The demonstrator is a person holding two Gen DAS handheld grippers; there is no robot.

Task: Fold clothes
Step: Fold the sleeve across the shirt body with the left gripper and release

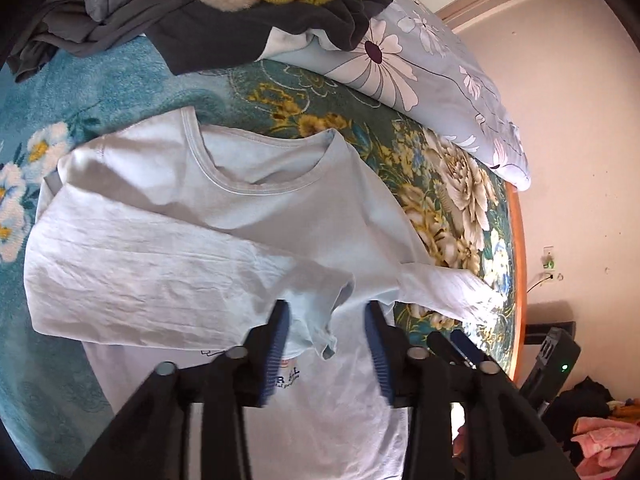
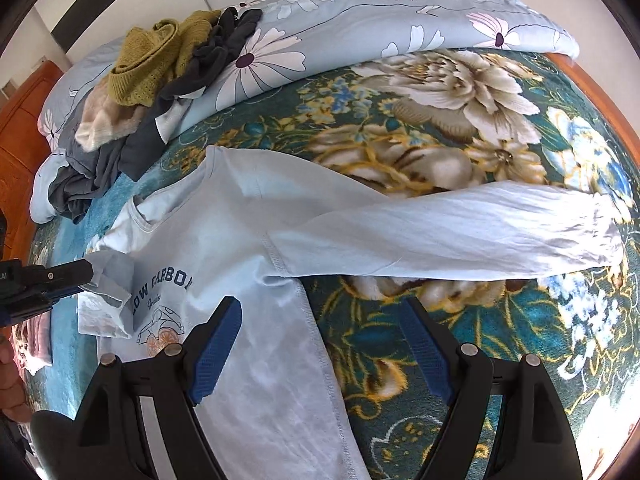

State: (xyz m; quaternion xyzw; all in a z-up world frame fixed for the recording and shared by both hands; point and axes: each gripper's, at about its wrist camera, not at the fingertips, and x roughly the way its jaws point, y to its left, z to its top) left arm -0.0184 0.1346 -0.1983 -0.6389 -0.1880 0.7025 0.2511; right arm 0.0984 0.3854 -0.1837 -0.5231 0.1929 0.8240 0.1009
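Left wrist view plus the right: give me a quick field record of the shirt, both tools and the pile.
shirt: light blue long-sleeved shirt, print side up on the floral bedspread
folded sleeve: one sleeve lies across the chest
other sleeve: spread out sideways
left tool: open, cuff between its fingers, not pinched
right tool: open, holding nothing
clothes pile: unfolded, beside the shirt's collar

A pale blue shirt (image 2: 248, 216) with navy lettering is seen on a teal, gold-flowered blanket (image 2: 440, 128); a mustard knit (image 2: 156, 60) lies among dark grey clothes (image 2: 224, 52).
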